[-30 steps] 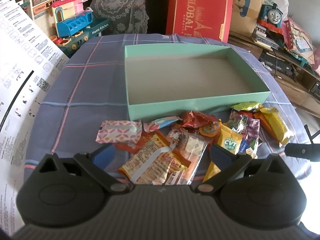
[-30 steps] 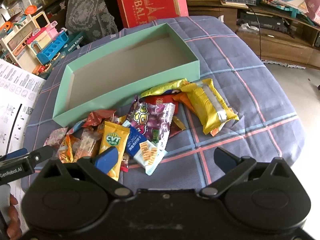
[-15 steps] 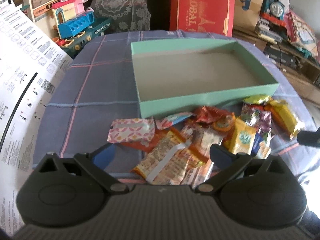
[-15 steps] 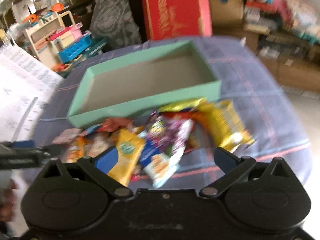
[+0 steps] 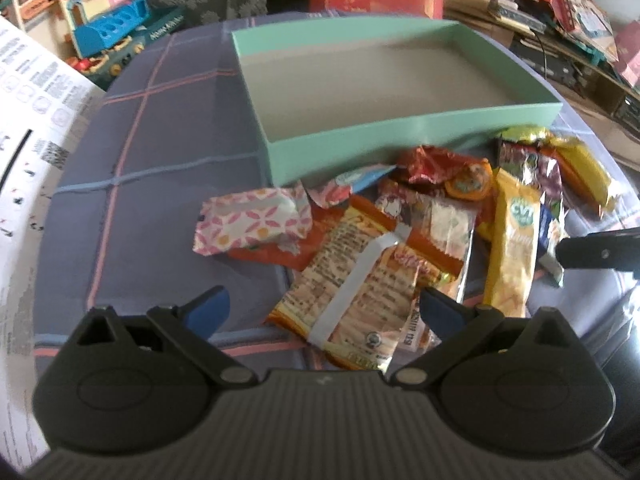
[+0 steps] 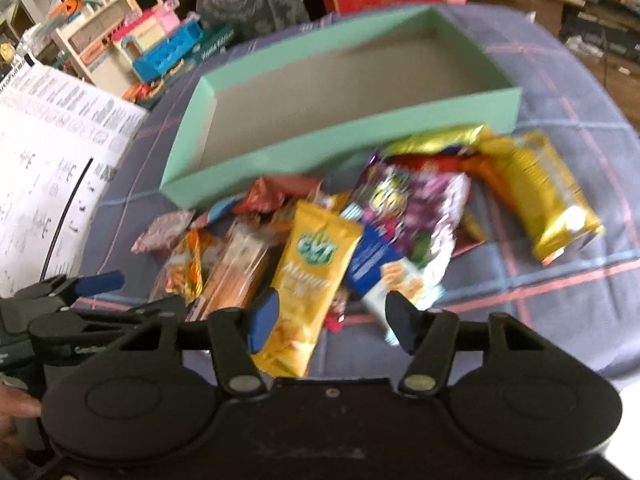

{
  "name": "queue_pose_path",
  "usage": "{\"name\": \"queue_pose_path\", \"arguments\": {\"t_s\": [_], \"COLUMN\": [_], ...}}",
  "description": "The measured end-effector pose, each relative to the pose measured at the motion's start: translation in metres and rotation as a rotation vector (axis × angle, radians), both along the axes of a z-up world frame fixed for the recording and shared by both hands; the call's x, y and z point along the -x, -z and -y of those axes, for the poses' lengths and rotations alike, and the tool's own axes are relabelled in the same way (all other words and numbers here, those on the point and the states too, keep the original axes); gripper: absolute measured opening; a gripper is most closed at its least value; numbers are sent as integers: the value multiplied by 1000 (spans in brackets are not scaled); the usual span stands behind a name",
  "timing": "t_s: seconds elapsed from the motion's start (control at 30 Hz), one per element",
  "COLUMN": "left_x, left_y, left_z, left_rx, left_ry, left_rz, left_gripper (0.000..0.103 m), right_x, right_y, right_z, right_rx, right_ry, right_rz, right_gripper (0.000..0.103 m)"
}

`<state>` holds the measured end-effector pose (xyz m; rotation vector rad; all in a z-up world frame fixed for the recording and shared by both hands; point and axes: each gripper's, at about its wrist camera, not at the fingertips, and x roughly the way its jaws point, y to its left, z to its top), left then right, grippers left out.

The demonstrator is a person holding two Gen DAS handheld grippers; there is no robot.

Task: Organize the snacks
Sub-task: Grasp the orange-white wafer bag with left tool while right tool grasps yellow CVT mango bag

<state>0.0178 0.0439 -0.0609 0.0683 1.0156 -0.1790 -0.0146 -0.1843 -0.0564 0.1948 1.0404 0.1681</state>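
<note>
Both grippers lower over the snacks; right gripper (image 6: 330, 320) half-open, closing around yellow packet (image 6: 310, 276); left gripper (image 5: 322, 308) wide, empty.

Green box (image 5: 416, 136) stands open above — snack pile (image 5: 400, 240) crowds its near wall.

Closing right gripper (image 6: 332, 320) over yellow packet (image 6: 308, 276)

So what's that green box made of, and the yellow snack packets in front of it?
The green box looks like matte cardboard: flat folded walls, dull grey-brown inside, no shine. The yellow packet seems to be glossy printed plastic film, judging by its sheen and crimped end. The gold packet looks like metallic foil-type wrap, with bright glints, though blur leaves this uncertain.
</note>
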Motion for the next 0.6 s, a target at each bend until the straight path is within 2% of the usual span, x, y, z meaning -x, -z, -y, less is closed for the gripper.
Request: {"name": "queue_pose_path", "arguments": {"t_s": [0.13,0.2,0.27,0.33,0.4,0.5,0.6], "left_x": [-7,-9,-11,-11,-10,-8,-7], "left_y": [10,11,9,9,10,11,14], "left_z": [0,-1,-2,-2,-1,-6,-13], "left_rx": [34,79,130,138,145,164,181], "left_ry": [15,23,29,21,13,-3,-35], "left_rz": [-4,5,4,12,13,13,-4], "left_gripper": [101,90,68,55,55,55,60], "right_x": [-10,-16,-22,-25,-27,-25,-23], "right_y": [10,13,18,23,28,30,31], "right_z": [-11,-14,-22,-30,-37,-38,-30], "right_rx": [-18,-18,5,12,42,61,53], "right_ry": [1,5,-1,-11,-29,-38,-16], "right_rz": [-34,-44,-47,-51,-38,-18,-18], "right_gripper": [60,60,60,58,46,42,42]}}
